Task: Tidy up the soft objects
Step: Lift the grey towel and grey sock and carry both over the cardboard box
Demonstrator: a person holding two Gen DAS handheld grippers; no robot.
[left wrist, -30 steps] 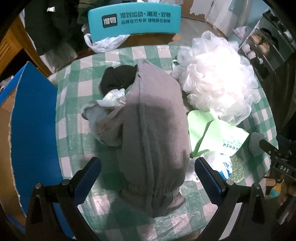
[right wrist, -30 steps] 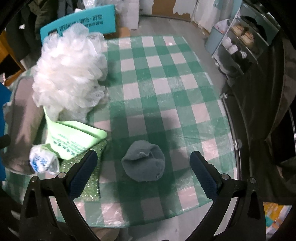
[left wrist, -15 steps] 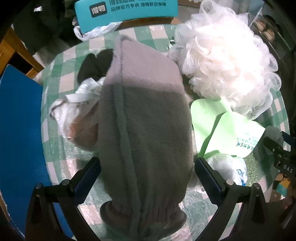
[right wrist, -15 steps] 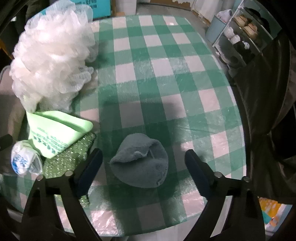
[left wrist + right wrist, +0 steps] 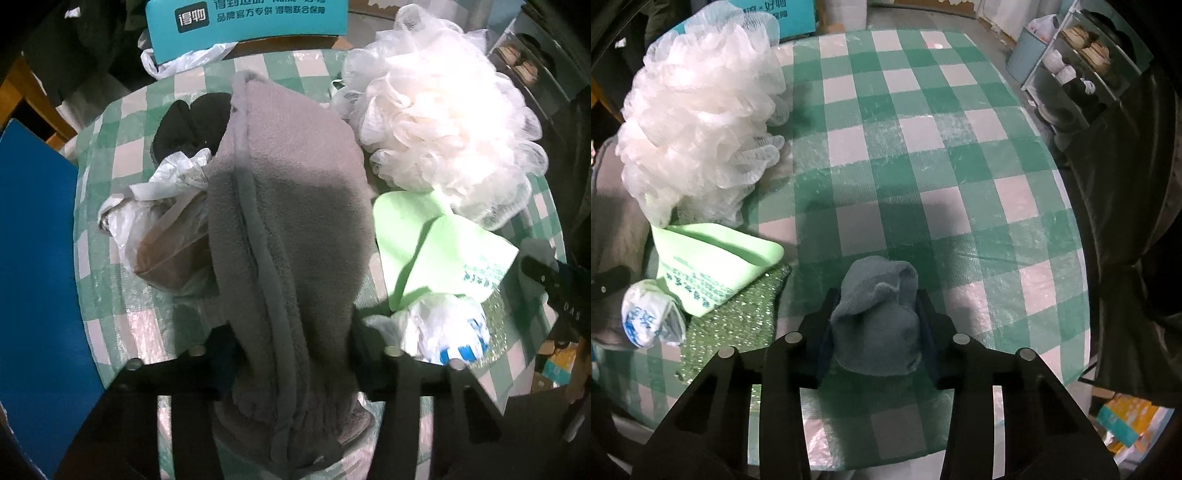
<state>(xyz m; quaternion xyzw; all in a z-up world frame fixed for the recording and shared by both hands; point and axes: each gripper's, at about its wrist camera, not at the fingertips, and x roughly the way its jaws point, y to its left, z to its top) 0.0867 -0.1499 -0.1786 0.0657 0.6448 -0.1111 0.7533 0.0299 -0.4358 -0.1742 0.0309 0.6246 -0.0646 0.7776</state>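
Observation:
My left gripper (image 5: 291, 354) is shut on the near end of a long grey fleece garment (image 5: 291, 206) that lies along the green-checked table (image 5: 99, 295). My right gripper (image 5: 875, 325) is shut on a small blue-grey cloth (image 5: 879, 306), bunched upright between the fingers on the table (image 5: 923, 147). A big white mesh bath pouf (image 5: 443, 114) sits at the right of the garment; it also shows in the right wrist view (image 5: 701, 122).
A light green folded pouch (image 5: 436, 254), a crumpled white-and-blue plastic bag (image 5: 443, 328) and a glittery green cloth (image 5: 738, 317) lie between the grippers. A black cloth (image 5: 188, 125) and a plastic-wrapped brown item (image 5: 166, 243) lie left of the garment. A blue board (image 5: 37, 277) stands at left.
Both grippers moved forward and closed: the left onto the grey garment's near end, the right onto the blue-grey cloth, which now bunches up between the fingers.

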